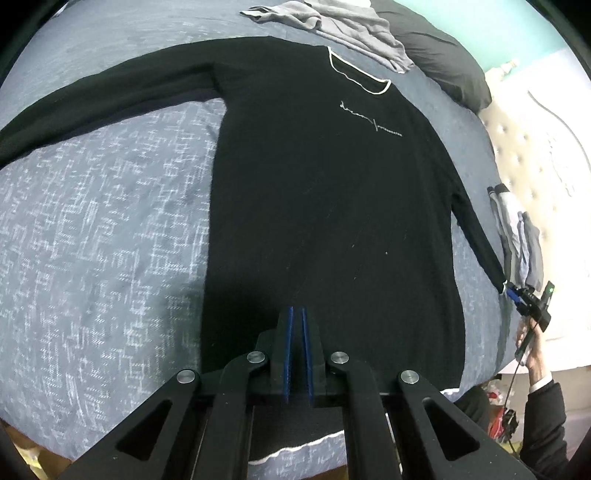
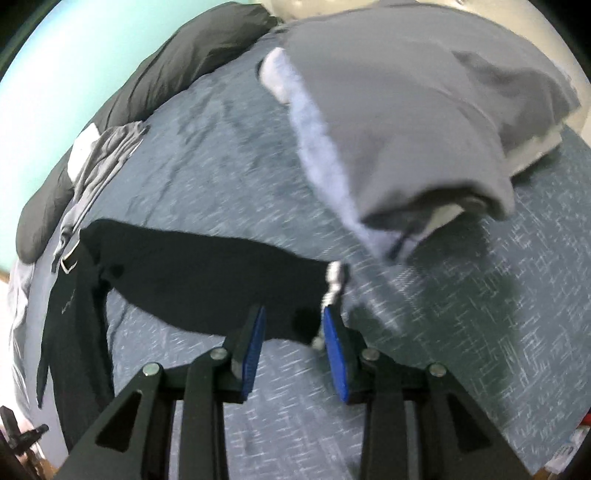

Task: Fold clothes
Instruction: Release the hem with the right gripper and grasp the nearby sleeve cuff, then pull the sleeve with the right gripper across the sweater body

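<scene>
2 blue pads of your left gripper (image 1: 296, 314) sit pressed together on the near hem of the black sweater (image 1: 325, 206), spread flat on the grey bedspread (image 1: 96, 236). From the right wrist, your right gripper (image 2: 293, 325) stands apart, the sweater's cuff (image 2: 334, 280) loose between its fingers, unclamped

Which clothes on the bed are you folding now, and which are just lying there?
Being folded:
- black sweater, spread flat
- its sleeve cuff, by the right gripper

Just lying about:
- folded grey clothes
- crumpled grey garment
- dark pillow
</scene>
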`<state>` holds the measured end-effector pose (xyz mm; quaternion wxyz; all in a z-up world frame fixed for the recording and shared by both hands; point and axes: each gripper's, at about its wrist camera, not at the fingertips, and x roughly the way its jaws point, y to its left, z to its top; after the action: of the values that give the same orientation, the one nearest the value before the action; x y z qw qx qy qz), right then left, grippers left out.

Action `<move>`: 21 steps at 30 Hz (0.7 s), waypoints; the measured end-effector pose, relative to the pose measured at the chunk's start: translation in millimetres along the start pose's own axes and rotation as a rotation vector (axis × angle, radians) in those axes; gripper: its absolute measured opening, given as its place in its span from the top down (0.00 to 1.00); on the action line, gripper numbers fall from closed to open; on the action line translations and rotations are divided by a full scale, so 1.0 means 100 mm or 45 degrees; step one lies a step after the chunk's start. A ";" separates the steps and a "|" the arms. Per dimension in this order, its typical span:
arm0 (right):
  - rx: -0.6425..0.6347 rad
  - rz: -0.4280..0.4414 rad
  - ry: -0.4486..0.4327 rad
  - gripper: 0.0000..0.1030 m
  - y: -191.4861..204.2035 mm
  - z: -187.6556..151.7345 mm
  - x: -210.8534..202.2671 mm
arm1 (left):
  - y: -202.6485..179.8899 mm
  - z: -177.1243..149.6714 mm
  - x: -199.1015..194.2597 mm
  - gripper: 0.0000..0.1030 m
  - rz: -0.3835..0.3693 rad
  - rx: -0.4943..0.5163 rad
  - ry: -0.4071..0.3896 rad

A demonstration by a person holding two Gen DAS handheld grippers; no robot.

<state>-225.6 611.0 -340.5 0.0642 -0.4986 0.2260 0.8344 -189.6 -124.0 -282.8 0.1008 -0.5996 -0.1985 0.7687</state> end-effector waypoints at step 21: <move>-0.123 -0.051 -0.105 0.95 0.15 -0.03 0.08 | -0.09 0.07 0.12 0.95 0.005 0.016 0.019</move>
<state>-232.6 595.6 -344.0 0.0659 -0.4709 0.1726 0.8626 -200.6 -112.3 -288.1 0.1046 -0.6050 -0.1917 0.7657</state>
